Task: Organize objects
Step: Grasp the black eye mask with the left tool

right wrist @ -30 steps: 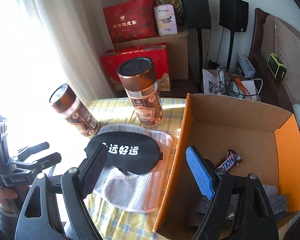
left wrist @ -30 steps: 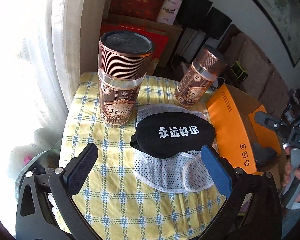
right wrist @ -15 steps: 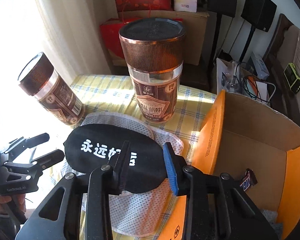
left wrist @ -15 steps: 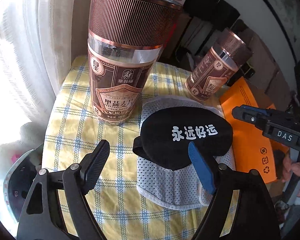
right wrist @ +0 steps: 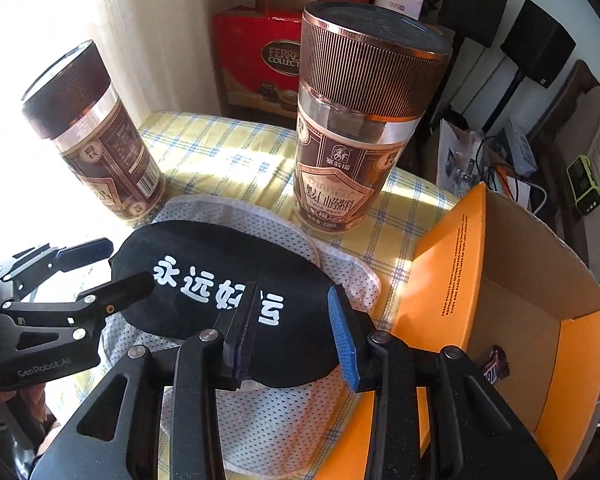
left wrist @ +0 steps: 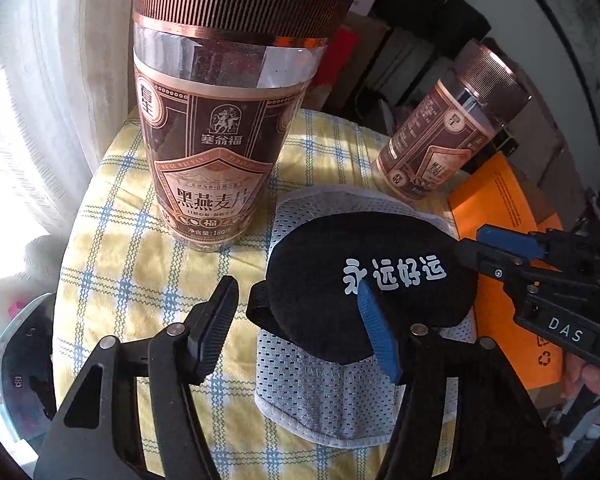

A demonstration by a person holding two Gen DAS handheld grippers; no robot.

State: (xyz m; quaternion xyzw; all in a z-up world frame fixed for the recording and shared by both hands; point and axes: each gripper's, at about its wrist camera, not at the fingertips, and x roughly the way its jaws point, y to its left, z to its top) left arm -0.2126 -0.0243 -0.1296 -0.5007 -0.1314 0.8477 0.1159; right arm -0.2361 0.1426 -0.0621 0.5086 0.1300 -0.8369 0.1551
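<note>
Yellow-and-blue checked cloth [left wrist: 112,280] covers the small table, with a white curtain [left wrist: 40,92] to the left and red gift boxes [right wrist: 260,60] beyond; one reads "FERRE… COLLECT…". On the cloth lies a black eye mask [left wrist: 352,280] with white Chinese characters printed across it, padded, oval, resting on a white mesh mask [left wrist: 324,392] with a stitched border. Two tall clear jars with ribbed copper-brown lids stand behind: left jar [left wrist: 216,120], label reading "180" at its base, and right jar [right wrist: 352,132], label marked "330". Right of the cloth stands an open orange cardboard box [right wrist: 512,300] with small black print on its flap; a candy bar [right wrist: 494,366] lies inside, its wrapper text too small to read.

Left gripper [left wrist: 300,320]: jaws moderately apart, straddling the near left end of the eye mask; contact uncertain. Right gripper [right wrist: 300,328]: jaws narrower but apart, either side of the mask's right end, apparently not clamping. Its body, seen from the left wrist, reads "DAS"; the left gripper's body reads "GenRobot.AI".
</note>
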